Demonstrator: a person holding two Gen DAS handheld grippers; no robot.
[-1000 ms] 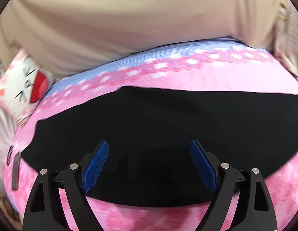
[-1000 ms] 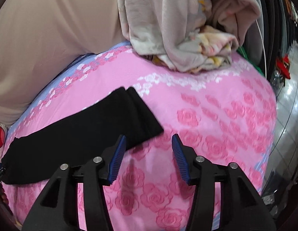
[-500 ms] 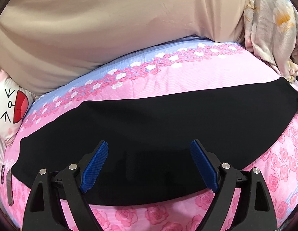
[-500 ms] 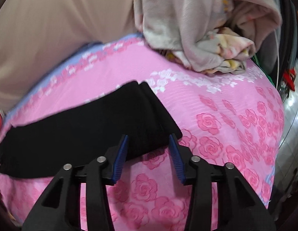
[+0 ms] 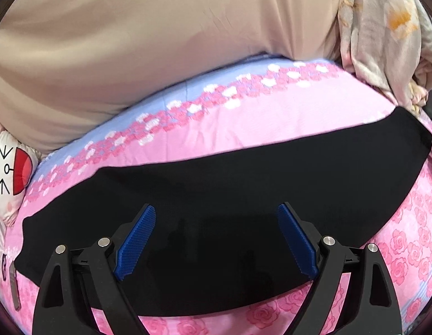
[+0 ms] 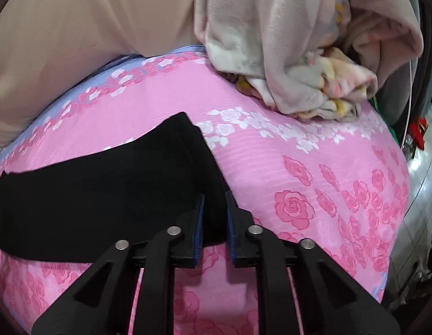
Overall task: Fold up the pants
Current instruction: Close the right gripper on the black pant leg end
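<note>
The black pants point(image 5: 230, 195) lie flat as one long band across the bed, stretching under and beyond the wide-spread left tongs point(image 5: 216, 240). Their near corner at one end sits between the closing right tongs point(image 6: 214, 217).

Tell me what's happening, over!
Left hand-held gripper open over pants. Right hand-held gripper closing on pants' end. Blanket clear of pants.
</note>
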